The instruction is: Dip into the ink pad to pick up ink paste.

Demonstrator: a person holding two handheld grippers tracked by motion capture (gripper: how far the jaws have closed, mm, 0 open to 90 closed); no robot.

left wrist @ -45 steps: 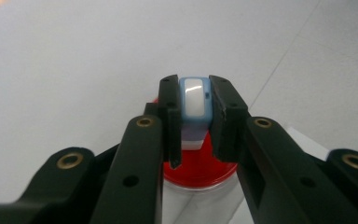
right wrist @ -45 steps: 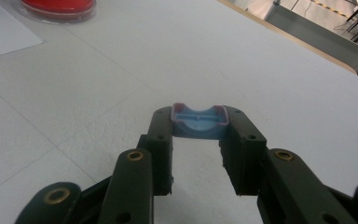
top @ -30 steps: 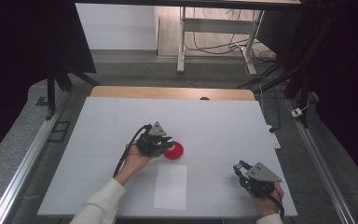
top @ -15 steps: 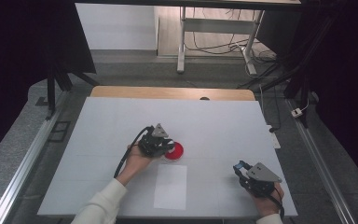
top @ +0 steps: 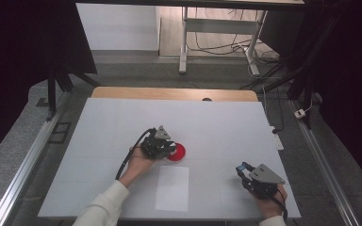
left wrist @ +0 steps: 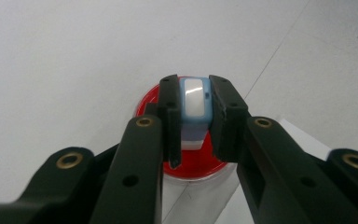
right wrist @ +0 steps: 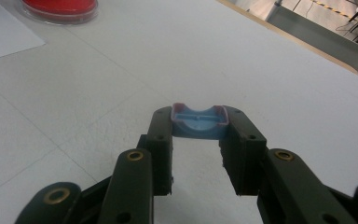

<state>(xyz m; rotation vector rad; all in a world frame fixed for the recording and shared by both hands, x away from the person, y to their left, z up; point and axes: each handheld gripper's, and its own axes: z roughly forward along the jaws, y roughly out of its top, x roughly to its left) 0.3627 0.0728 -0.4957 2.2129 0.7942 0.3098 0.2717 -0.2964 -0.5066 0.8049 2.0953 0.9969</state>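
Note:
My left gripper [top: 164, 147] is near the middle of the table, shut on a small blue and white block [left wrist: 194, 105]. The block hangs over a round red dish [left wrist: 196, 164], and I cannot tell whether its lower end touches the red surface. In the high view the red dish [top: 179, 153] lies just right of that gripper. At the front right, my right gripper [top: 244, 172] is shut on a small blue cap with reddish corners [right wrist: 199, 122], held just above the table.
A white sheet of paper [top: 172, 187] lies flat in front of the dish, between the two hands. The white table [top: 226, 127] has a wooden strip [top: 169, 93] along its far edge. Metal rails run down both sides.
My left gripper has crept slightly right over the red dish. The right gripper has not moved.

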